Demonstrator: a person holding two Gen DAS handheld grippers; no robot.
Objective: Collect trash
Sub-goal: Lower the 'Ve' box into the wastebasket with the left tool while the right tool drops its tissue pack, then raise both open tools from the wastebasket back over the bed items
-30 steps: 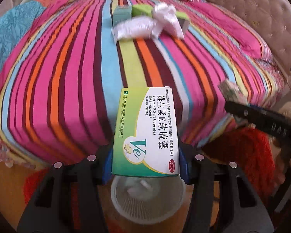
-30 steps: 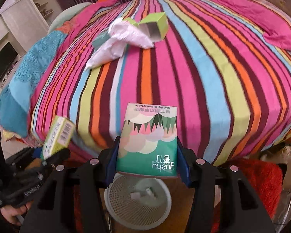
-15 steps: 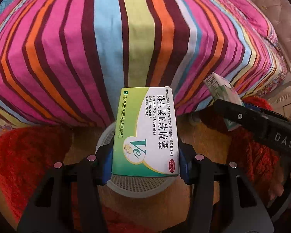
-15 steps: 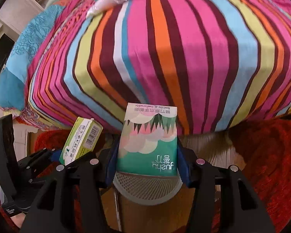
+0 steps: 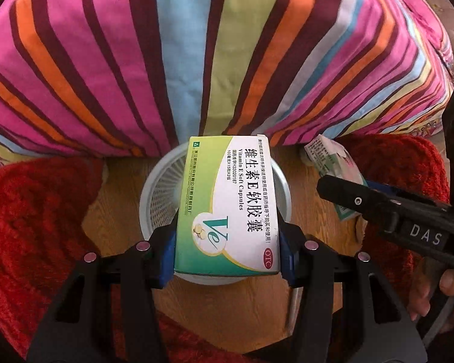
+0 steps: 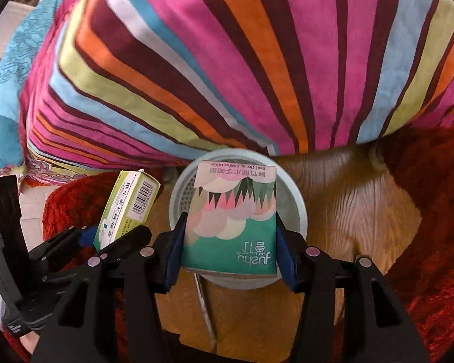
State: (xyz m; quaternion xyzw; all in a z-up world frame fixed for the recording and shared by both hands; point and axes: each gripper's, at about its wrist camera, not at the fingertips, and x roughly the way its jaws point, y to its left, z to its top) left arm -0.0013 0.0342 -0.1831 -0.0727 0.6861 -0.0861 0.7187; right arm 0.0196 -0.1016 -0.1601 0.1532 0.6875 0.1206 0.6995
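Note:
My left gripper [image 5: 227, 242] is shut on a green and white vitamin E capsule box [image 5: 227, 205], which hangs right above a white mesh waste basket [image 5: 157, 193] on the wooden floor. In the right wrist view my right gripper [image 6: 228, 251] is shut on a green tissue pack [image 6: 231, 220] over the same waste basket [image 6: 290, 202]. Both grippers point steeply down. The left gripper [image 6: 104, 242] with the capsule box [image 6: 127, 202] shows at the left of the right wrist view. The right gripper's black body [image 5: 393, 211] and the tissue pack [image 5: 333, 163] show at the right of the left wrist view.
A bed with a bright striped cover [image 5: 196, 60] overhangs just behind the basket. Red shaggy rugs [image 5: 33, 227] [image 6: 432, 242] lie on the wooden floor [image 6: 342, 196] on both sides of it. A person's hand [image 5: 435, 293] grips the right tool.
Both grippers have come down from above the bed and tipped further downward. The basket now lies under both held items, and the trash on the bed top has left the view.

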